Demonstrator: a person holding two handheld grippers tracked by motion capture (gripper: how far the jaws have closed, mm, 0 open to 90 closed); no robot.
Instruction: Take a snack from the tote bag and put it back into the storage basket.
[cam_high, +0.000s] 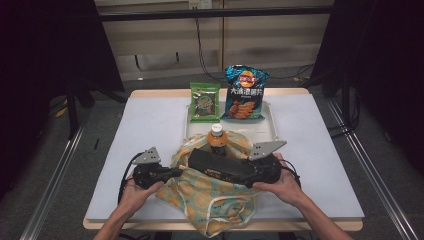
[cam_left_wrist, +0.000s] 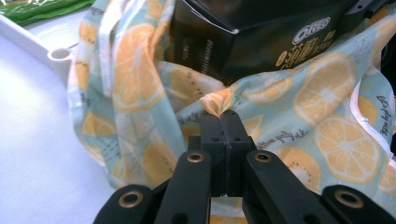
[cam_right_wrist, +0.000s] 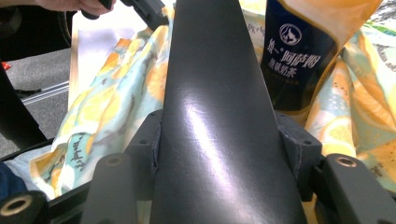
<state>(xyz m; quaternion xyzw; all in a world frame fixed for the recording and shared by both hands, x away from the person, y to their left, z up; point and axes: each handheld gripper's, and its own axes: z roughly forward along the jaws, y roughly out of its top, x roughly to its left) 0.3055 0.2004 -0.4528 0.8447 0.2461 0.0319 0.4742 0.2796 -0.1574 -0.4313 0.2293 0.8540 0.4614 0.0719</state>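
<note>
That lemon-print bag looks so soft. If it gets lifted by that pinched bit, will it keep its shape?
Probably not: the bag already lies crumpled, so it should sag. The shut left tool pinches only a small fold, which might slip.

Two black tongs, left tongs (cam_high: 172, 173) and right tongs (cam_high: 192, 159), are carrying grey three-cornered plates, trailing black cables and showing brass-ringed pivots, below bare forearms.

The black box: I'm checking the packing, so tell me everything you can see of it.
The black box is a long, dark, glossy carton, cardboard by its look, with an Oreo logo and pale print on one side. It lies roughly level over the open lemon-print bag, just in front of the bottle. The right gripper clamps it across its width. The left gripper pinches a fold of the bag beside it.
</note>
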